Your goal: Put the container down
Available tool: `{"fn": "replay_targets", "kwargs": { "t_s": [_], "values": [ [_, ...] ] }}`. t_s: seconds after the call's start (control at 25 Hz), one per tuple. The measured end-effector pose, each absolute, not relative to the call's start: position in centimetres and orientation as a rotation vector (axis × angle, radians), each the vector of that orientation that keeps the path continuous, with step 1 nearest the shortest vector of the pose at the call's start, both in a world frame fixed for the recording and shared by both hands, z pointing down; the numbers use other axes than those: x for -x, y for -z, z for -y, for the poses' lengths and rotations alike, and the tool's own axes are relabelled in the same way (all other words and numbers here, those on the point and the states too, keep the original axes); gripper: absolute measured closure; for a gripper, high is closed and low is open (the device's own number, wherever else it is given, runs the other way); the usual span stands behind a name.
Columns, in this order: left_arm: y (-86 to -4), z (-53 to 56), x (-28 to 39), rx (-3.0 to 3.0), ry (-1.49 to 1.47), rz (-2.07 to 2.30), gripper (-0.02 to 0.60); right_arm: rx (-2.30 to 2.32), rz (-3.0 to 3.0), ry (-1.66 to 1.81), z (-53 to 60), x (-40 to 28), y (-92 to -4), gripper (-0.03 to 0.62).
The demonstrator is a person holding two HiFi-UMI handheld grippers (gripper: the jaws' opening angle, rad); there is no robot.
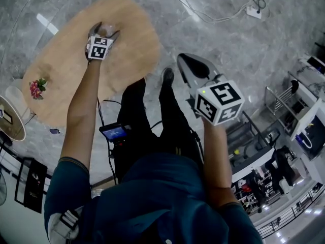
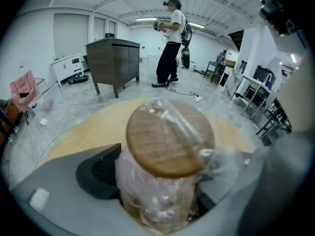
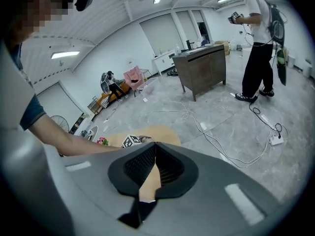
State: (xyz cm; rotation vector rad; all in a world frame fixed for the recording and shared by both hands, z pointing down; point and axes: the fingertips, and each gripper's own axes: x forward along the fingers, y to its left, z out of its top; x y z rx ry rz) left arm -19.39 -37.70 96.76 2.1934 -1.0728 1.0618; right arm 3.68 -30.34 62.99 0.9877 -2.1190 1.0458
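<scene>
The container point(image 2: 170, 136) is a clear jar with a round wooden lid, wrapped in crinkled plastic. My left gripper point(image 2: 157, 181) is shut on its body, the dark pads point(image 2: 101, 171) pressing its sides. In the head view this left gripper point(image 1: 104, 32) reaches out over the oval wooden table point(image 1: 66, 60), and the container point(image 1: 105, 30) barely shows between the jaws. Whether its base touches the table is hidden. My right gripper point(image 1: 190, 65) hangs off the table above the floor. In its own view, the right gripper point(image 3: 155, 146) is shut with nothing in it.
A small bunch of pink flowers point(image 1: 36, 88) lies at the table's left end. A round side table point(image 1: 10, 118) stands beyond it. Cables and a power strip point(image 1: 252, 11) lie on the marble floor. A dark cabinet point(image 2: 113, 60) and a standing person point(image 2: 172, 43) are far behind.
</scene>
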Motion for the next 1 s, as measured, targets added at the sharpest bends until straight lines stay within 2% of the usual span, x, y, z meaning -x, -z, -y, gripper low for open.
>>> {"fn": "replay_targets", "kwargs": {
  "t_s": [0.56, 0.76, 1.0],
  "values": [
    [-88.6, 35.3, 22.2, -2.26, -1.161, 1.154, 0.179, -0.864, 2.267, -0.931, 31.4, -2.3, -57.2, 0.583],
    [-81.2, 34.2, 22.9, -2.354, -1.188, 1.23, 0.241, -0.816, 2.367, -0.848, 32.6, -1.0, -52.7, 0.583],
    [-70.8, 31.9, 25.7, -2.391, -1.13, 1.455, 0.354, -0.766, 2.481, -0.751, 32.8, 0.3, -46.7, 0.583]
  ]
}}
